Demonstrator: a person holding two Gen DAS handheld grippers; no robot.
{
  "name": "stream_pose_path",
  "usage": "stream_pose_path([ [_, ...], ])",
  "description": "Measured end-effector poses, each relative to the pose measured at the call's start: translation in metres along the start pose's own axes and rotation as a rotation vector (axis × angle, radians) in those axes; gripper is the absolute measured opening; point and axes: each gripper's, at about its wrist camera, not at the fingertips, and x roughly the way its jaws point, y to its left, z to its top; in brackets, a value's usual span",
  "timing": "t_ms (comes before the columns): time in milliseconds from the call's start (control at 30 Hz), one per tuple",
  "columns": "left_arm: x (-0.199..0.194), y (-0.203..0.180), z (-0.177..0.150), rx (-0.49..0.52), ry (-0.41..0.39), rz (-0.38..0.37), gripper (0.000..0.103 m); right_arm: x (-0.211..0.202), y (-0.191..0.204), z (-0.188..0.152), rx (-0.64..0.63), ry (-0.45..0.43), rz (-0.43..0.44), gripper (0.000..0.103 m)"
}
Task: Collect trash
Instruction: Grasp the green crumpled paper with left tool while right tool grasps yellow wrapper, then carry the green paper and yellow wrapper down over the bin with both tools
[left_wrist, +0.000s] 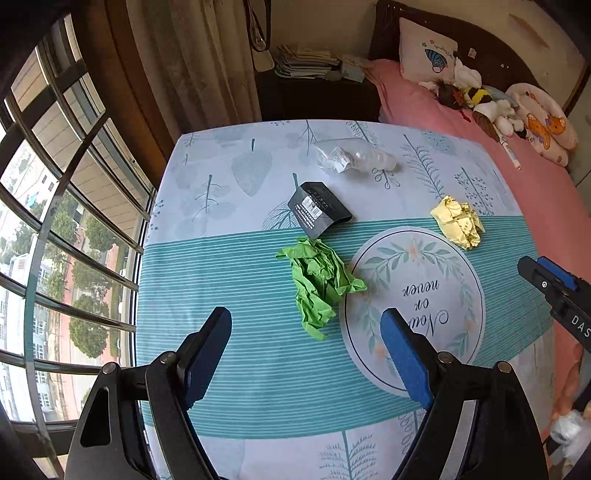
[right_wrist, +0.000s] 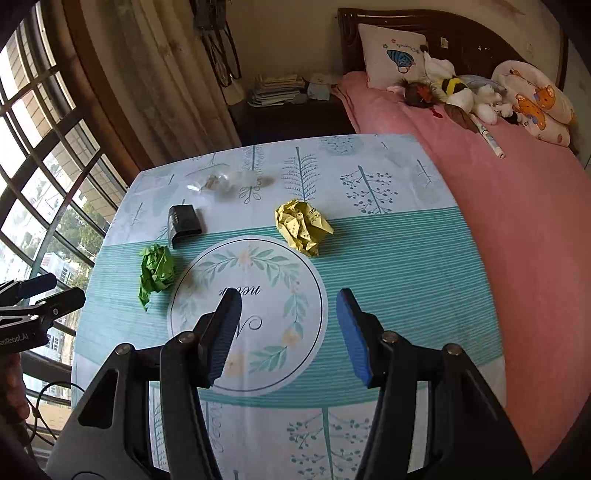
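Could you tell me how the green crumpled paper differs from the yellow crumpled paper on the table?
The green crumpled paper is plain and stretched into a long, loose wad; the yellow crumpled paper is balled more compactly and shows printed text. The green one lies on the window side, beside the black packet; the yellow one lies on the bed side, apart from the other trash. Both rest on the tablecloth, untouched.

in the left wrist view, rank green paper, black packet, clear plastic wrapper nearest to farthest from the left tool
1. green paper, just ahead of the open left tool, on the teal stripes
2. black packet, behind the paper
3. clear plastic wrapper, near the table's far edge
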Motion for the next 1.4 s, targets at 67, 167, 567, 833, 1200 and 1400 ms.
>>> stream_pose_path([
  [67,0.024,-0.001,0.009,-0.014,0.025,-0.012,0.082,0.031,-0.004,0.013,0.014,0.009,-0.009,0.050],
  [167,0.053,-0.003,0.018,-0.013,0.045,-0.013,0.082,0.067,-0.006,0.024,0.029,0.025,-0.004,0.050],
  [567,0.114,-0.005,0.026,-0.009,0.116,-0.038,0.076,0.150,-0.001,0.056,-0.024,0.065,-0.012,0.050],
  [833,0.123,-0.005,0.024,-0.023,0.123,-0.083,0.043,0.173,0.017,0.056,-0.085,0.137,0.016,0.050],
  [1200,0.069,-0.011,0.003,-0.010,0.022,-0.137,0.038,0.136,0.029,0.026,-0.088,0.084,0.038,0.019],
  [1400,0.010,-0.028,-0.033,0.042,-0.043,-0.129,0.038,0.073,0.035,-0.013,-0.087,0.051,0.092,0.019],
])
